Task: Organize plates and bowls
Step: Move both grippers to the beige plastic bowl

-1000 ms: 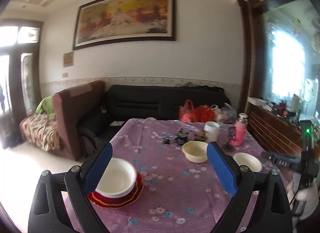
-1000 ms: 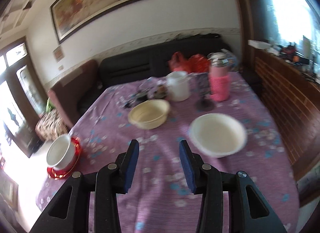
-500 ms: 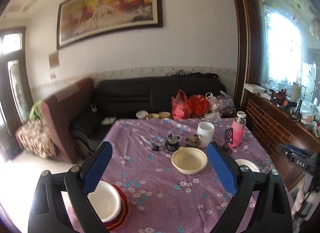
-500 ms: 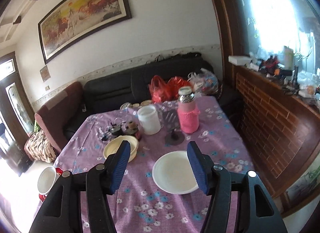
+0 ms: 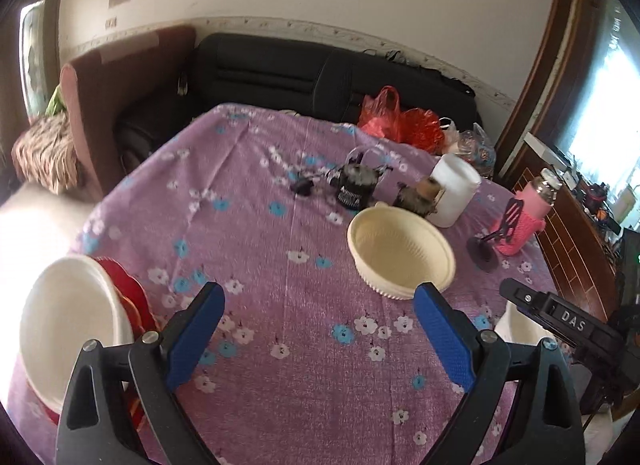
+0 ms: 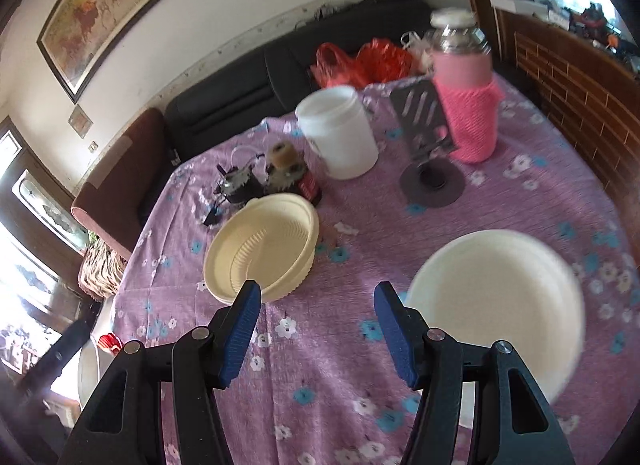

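Observation:
A cream ribbed bowl point(image 5: 400, 253) point(image 6: 264, 249) sits mid-table on the purple flowered cloth. Low on the left, a white bowl point(image 5: 68, 325) rests on a stack of red plates point(image 5: 134, 297); the right wrist view shows this bowl point(image 6: 90, 369) at its lower left edge. A white shallow bowl point(image 6: 500, 305) lies near the table's right side. My left gripper point(image 5: 320, 293) hovers open over bare cloth between the white bowl and the cream bowl. My right gripper point(image 6: 316, 293) is open and empty, its left pad near the cream bowl's rim and its right pad beside the white shallow bowl.
Behind the cream bowl stand a white jar point(image 6: 340, 133), a pink-sleeved bottle point(image 6: 468, 97), a dark phone stand point(image 6: 428, 145) and small dark clutter point(image 5: 356, 185). Red bags point(image 5: 400, 121) lie at the far edge. A black sofa point(image 5: 280, 69) is beyond the table.
Both grippers have come down and closer to the table, pointing more steeply at it. The right gripper's jaws stand wider than a second ago. The dishes have not moved.

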The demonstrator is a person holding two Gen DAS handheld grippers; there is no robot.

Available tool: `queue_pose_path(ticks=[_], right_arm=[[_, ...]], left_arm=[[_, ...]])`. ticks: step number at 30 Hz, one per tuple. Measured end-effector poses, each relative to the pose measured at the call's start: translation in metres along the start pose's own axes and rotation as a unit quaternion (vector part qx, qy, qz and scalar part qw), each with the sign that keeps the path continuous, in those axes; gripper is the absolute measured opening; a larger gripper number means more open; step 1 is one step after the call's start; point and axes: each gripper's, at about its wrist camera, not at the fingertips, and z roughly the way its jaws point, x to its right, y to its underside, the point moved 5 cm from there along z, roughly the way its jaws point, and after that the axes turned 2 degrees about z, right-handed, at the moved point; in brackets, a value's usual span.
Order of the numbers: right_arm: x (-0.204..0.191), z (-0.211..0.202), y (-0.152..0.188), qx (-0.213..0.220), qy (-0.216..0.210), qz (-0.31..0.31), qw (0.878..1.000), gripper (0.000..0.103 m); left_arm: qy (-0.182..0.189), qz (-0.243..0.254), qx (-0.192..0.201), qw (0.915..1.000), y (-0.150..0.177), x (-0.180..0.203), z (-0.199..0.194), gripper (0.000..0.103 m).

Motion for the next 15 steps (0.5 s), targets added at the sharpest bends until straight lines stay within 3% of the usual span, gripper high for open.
queue_pose_path(ticks=[4,8,15], right_arm=[[-0.004,0.039,-0.002,-0.022,-0.006,0.019,1.0,0.063],[-0.005,0.067,-0.005,-0.035,0.001,0.034,0.999,0.063],[-0.016,0.108,-0.019,-0.047,0.0,0.061,0.997,0.062]], left_arm=[[-0.007,-0.018,-0.002,0.9998,0.02,-0.006,0.027,0.095],[-0.01,-0.019,-0.03,0.9993,0.039,-0.013,0.052,0.095],[-0.012,-0.025,-0.034,0.9991,0.033,-0.028,0.053,0.095]])
